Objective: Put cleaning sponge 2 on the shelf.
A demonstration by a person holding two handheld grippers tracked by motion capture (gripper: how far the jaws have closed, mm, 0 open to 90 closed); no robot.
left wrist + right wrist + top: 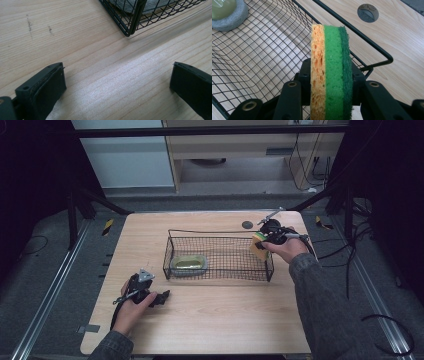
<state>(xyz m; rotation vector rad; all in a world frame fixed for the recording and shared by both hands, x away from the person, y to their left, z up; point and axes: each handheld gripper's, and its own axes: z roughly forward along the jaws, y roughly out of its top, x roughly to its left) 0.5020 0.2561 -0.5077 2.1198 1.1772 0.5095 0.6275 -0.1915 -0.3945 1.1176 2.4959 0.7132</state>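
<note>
A black wire basket point(218, 271) stands in the middle of the wooden table point(210, 320). In its left end lies a grey dish with a yellow-green thing in it point(189, 264). My right gripper point(261, 241) hangs over the basket's right end, shut on a sponge point(330, 67) with orange, light green and dark green layers, held on edge; that sponge point(258, 245) sits at the basket's right rim. My left gripper point(165, 296) rests low over the table in front of the basket's left corner point(128, 31), its jaws wide apart with bare wood between them.
A round dark hole point(247, 225) marks the tabletop behind the basket, the same hole point(367, 12) lying beyond the sponge. Cables trail off the table's right side. Dark frame bars and floor surround the table; the near half is bare wood.
</note>
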